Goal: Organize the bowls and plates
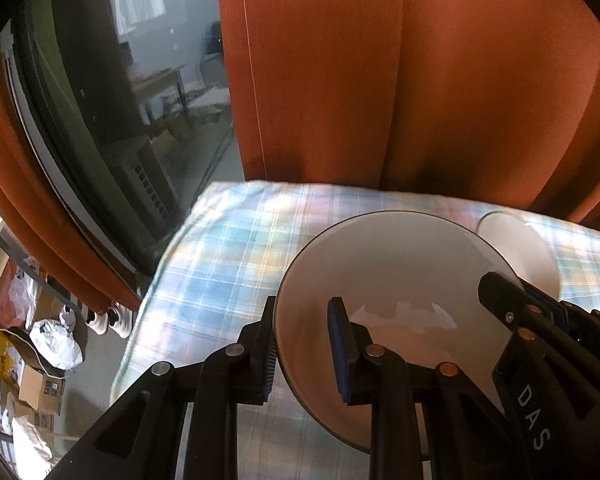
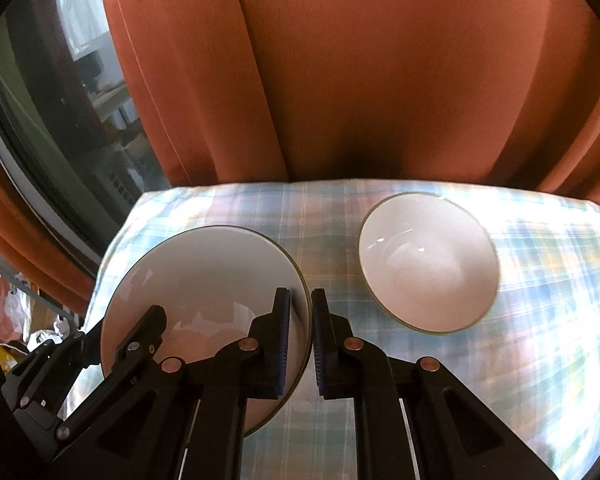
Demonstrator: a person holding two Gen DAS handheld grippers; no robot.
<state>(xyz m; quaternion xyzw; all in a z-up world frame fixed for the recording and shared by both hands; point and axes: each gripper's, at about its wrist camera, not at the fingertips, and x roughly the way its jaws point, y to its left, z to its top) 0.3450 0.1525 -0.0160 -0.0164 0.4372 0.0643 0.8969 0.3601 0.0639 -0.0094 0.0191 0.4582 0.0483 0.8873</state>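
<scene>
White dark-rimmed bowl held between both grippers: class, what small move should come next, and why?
Probably carry it sideways toward the second white bowl, which rests on the plaid tablecloth, ready to nest the two. The left gripper and the right gripper are each shut on opposite sides of the rim of the white dark-rimmed bowl, so the grip looks secure enough to move.

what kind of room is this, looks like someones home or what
Probably a lived-in home, not a lab. A table under a plaid tablecloth stands against rust-orange curtains by a glass door, and bags and cardboard boxes clutter the floor.
</scene>
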